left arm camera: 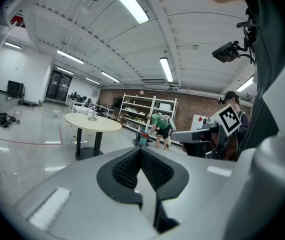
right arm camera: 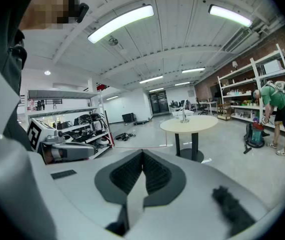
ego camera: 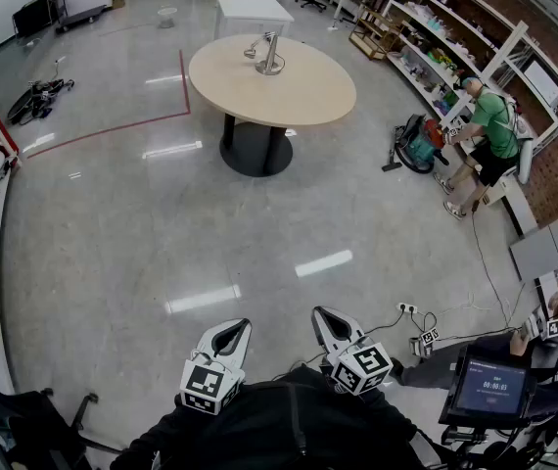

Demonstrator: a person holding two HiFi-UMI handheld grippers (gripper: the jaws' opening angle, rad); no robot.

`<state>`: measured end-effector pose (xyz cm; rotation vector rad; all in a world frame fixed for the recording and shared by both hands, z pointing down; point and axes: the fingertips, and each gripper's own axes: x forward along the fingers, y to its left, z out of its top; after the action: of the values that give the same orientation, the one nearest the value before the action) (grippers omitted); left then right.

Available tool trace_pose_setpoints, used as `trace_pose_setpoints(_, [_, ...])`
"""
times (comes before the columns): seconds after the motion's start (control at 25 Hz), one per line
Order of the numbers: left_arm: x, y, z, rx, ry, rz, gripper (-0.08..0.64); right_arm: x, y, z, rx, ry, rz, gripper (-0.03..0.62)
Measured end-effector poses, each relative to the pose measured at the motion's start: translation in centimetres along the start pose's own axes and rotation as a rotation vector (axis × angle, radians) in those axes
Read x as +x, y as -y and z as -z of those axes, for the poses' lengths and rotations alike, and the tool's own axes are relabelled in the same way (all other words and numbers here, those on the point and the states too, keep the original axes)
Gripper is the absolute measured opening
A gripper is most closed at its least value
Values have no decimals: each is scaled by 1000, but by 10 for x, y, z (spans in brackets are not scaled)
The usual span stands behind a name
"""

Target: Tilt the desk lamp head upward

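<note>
A silver desk lamp stands near the far edge of a round beige table, well across the floor from me; it also shows small on the table in the left gripper view as the lamp and in the right gripper view as the lamp. My left gripper and right gripper are held close to my body at the bottom of the head view, both shut and empty, far from the lamp. Each gripper view shows its jaws pressed together with nothing between them.
A person in a green shirt bends at the shelving on the right, beside a vacuum. A white table stands behind the round one. A screen on a stand and floor cables lie at my right. Gear sits left.
</note>
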<state>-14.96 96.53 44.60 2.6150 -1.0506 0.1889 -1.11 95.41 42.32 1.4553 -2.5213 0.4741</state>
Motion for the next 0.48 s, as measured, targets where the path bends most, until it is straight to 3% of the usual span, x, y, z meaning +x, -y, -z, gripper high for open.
trace_pose_setpoints(0.28, [-2,-20,-9,-35,8,1,6,20,-15,-13,-22,2,-26,-2])
trace_pose_setpoints(0.48, [17,-38,-11,-19,-13,-32,6,45,12,-15,-15,24,-19,-2])
